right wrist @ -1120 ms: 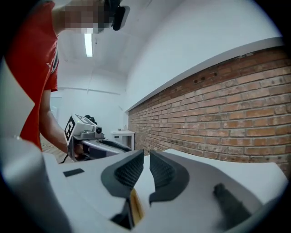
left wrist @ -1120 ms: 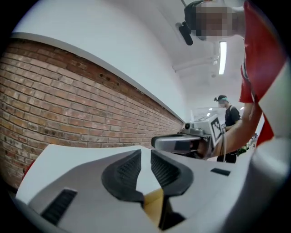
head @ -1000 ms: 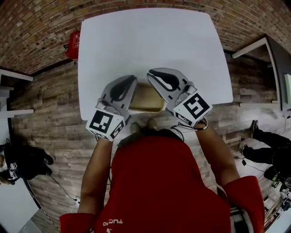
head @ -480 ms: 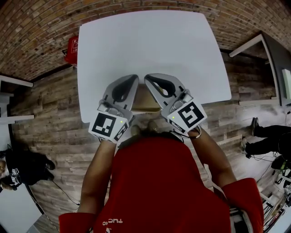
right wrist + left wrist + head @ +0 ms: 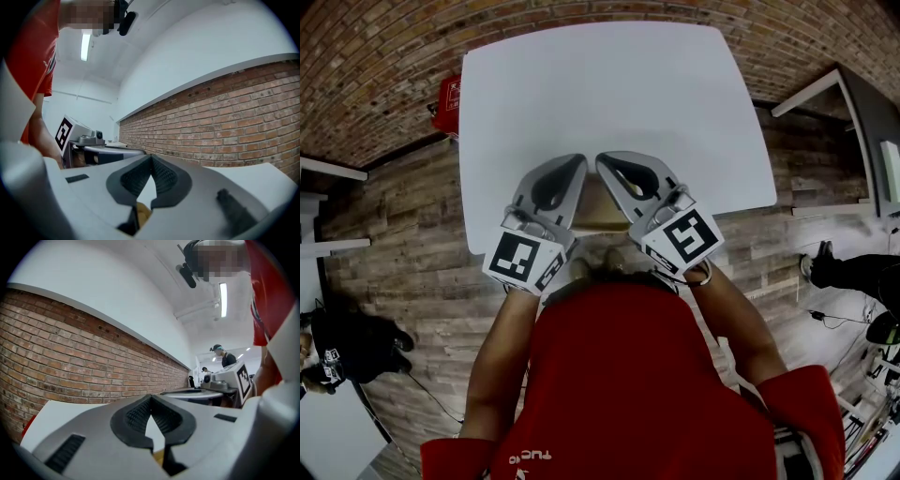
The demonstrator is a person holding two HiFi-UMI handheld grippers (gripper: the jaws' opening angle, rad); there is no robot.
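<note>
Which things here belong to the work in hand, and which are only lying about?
In hand: left gripper, shut; right gripper, shut; tan flat object beneath them; white table.
Lying about: red box by the brick wall; bystander at left; side table at right.

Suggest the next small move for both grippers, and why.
Probably open both jaws: the left gripper and right gripper are shut on nothing, held above the tan object at the near edge of the table.
</note>
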